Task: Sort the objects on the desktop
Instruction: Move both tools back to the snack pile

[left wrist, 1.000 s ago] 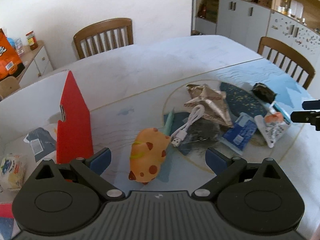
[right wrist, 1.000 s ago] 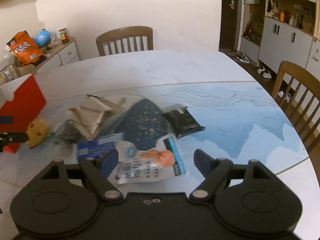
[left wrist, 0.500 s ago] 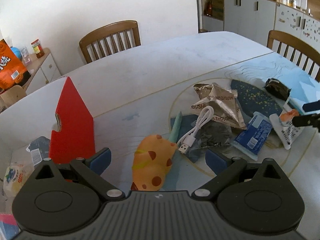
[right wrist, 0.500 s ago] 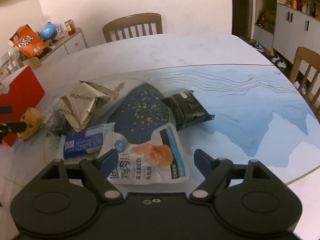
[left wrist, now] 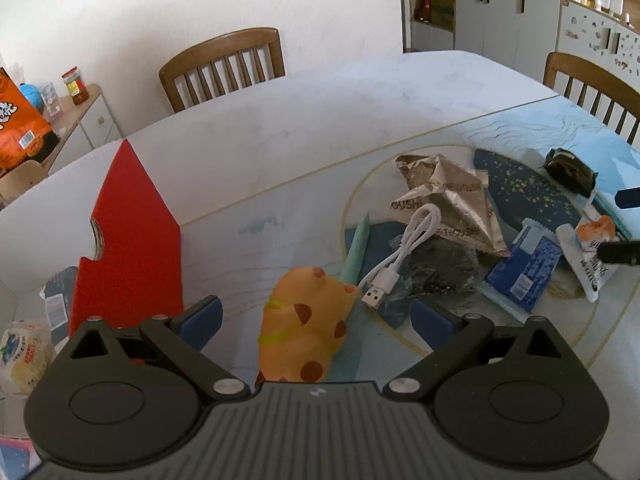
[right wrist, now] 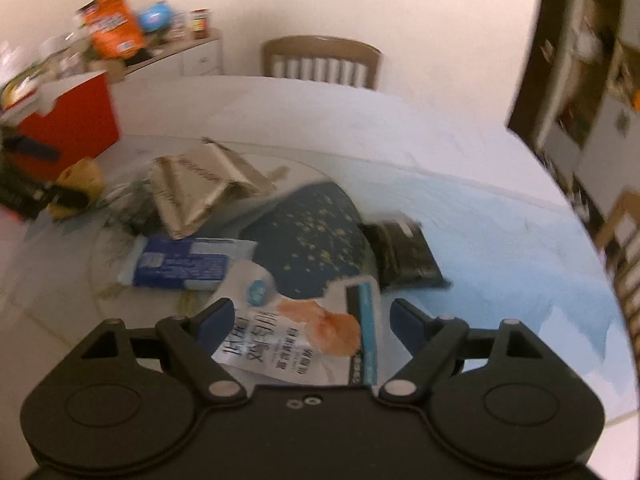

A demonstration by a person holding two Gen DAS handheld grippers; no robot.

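Observation:
An orange spotted soft toy lies on the table between the spread fingers of my left gripper, which is open and does not press on it. A white USB cable lies just to its right, over a dark packet. My right gripper is open above a white snack pouch with an orange picture, its pads clear of the pouch. The right view is blurred. A blue packet, a crumpled silver wrapper and a black packet lie around them.
A red box stands at the left with wrapped snacks beside it. Wooden chairs stand at the far side and the right of the table. A side cabinet with an orange bag is at the left.
Both grippers have come lower and closer: the toy now reaches in between the left fingers, the pouch between the right ones. The right view has tilted with a roll of the wrist.

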